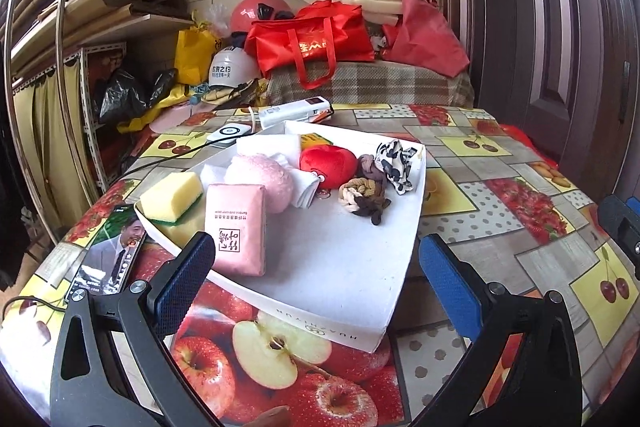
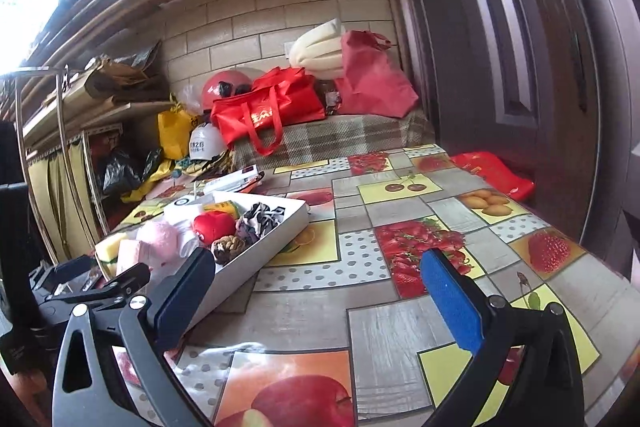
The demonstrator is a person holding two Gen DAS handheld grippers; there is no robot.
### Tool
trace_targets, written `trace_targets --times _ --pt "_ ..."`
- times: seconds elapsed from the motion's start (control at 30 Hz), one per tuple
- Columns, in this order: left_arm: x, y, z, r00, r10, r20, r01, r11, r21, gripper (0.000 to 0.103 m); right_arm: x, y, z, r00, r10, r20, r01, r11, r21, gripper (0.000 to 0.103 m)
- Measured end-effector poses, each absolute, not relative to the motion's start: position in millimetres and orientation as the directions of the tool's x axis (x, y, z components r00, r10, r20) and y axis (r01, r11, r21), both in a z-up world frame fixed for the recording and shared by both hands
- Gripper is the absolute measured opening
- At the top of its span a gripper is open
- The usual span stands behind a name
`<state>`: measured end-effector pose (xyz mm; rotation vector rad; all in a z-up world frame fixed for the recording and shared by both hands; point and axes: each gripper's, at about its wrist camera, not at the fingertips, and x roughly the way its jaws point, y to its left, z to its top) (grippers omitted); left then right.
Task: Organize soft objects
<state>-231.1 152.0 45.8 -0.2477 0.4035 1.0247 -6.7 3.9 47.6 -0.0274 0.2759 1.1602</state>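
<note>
Both tongs, left (image 1: 316, 279) & right (image 2: 318, 301), open, empty, near shallow white cardboard tray (image 1: 360, 267) w/ pink tissue pack (image 1: 236, 227).

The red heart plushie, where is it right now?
The red heart-shaped plush toy lies in the white cardboard tray, mid-frame in the left wrist view, between the fluffy pink pouf on its left and the brown fabric scrunchie.
</note>
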Motion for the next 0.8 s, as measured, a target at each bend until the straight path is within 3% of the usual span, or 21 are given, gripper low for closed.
trace_targets --times 0.8 --pt "-225.8 155.0 38.9 0.42 0.781 -0.462 -0.875 0.484 0.022 0.103 -7.1 -1.0 49.9 0.406 0.887 -0.221 -0.892 0.437 0.116 0.103"
